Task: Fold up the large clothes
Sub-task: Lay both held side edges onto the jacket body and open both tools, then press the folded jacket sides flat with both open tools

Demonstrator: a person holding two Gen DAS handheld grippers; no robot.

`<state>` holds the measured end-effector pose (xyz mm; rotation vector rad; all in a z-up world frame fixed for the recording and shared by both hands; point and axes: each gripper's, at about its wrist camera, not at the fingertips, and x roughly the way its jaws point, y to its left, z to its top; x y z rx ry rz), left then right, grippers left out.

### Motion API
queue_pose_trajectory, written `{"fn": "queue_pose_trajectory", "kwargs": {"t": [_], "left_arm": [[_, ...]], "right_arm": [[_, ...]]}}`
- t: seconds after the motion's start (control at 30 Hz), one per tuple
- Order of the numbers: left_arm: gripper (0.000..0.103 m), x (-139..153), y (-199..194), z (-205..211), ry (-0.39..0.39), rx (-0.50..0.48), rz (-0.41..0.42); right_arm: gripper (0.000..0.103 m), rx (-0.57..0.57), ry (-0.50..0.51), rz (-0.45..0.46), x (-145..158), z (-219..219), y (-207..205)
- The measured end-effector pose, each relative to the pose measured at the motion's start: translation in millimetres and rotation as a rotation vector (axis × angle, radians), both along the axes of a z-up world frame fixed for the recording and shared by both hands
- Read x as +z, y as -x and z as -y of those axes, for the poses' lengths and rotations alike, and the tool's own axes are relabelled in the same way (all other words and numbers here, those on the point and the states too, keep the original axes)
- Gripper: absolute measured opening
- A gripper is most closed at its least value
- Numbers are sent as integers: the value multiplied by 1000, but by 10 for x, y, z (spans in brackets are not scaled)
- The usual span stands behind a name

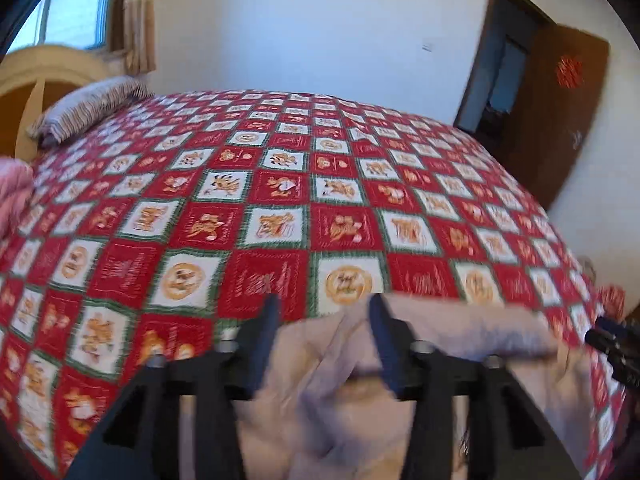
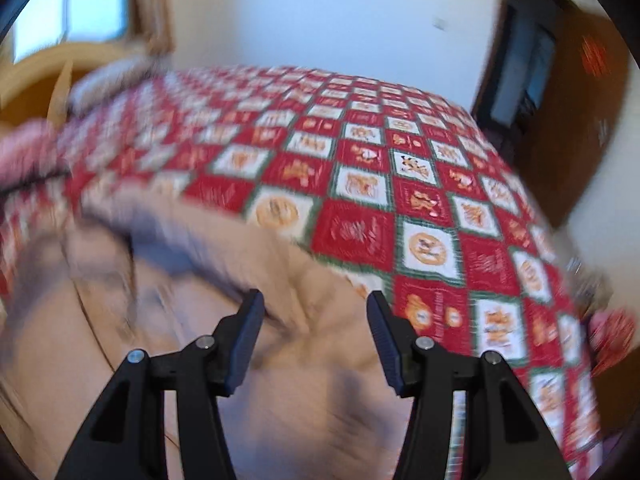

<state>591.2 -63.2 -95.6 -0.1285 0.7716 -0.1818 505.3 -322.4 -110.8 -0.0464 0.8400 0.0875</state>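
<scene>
A beige garment [image 1: 460,332] lies bunched at the near edge of a bed with a red, white and green patchwork cover [image 1: 280,184]. My left gripper [image 1: 324,308] is open above the garment, its fingers apart with cloth showing between them. My right gripper [image 2: 316,304] is open too, above the same beige garment [image 2: 200,264], which fills the lower left of the right wrist view over the cover [image 2: 420,200]. The right gripper's black body shows at the right edge of the left wrist view [image 1: 616,344]. Both views are blurred.
A striped pillow [image 1: 84,108] lies at the bed's far left by a wooden headboard [image 1: 36,80]. A pink cloth [image 1: 12,192] is at the left edge. A window with a curtain [image 1: 136,16] is behind. A brown door [image 1: 560,112] stands open at the right.
</scene>
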Motion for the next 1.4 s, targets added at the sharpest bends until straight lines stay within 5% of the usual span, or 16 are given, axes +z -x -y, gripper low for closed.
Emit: {"fn": "queue_pose_trajectory", "kwargs": {"t": [0.23,0.43,0.67,1.4], "left_arm": [[52,-253,-205,476,-53,-45,-49],[55,-791,-129,653,-191,-103,-128],[75,-921,-39,617,-192,-77,-100],[89,-1078,-98,664,-206,-66,-123]], "right_arm": [[56,-169,-225,8,-58,-283,-510],[56,-127,-183,-54,-453,-526,-617],[56,-120,-133,-53,-717,-458,-490],[58,-125,-10,-70,-978,-626,-559]]}}
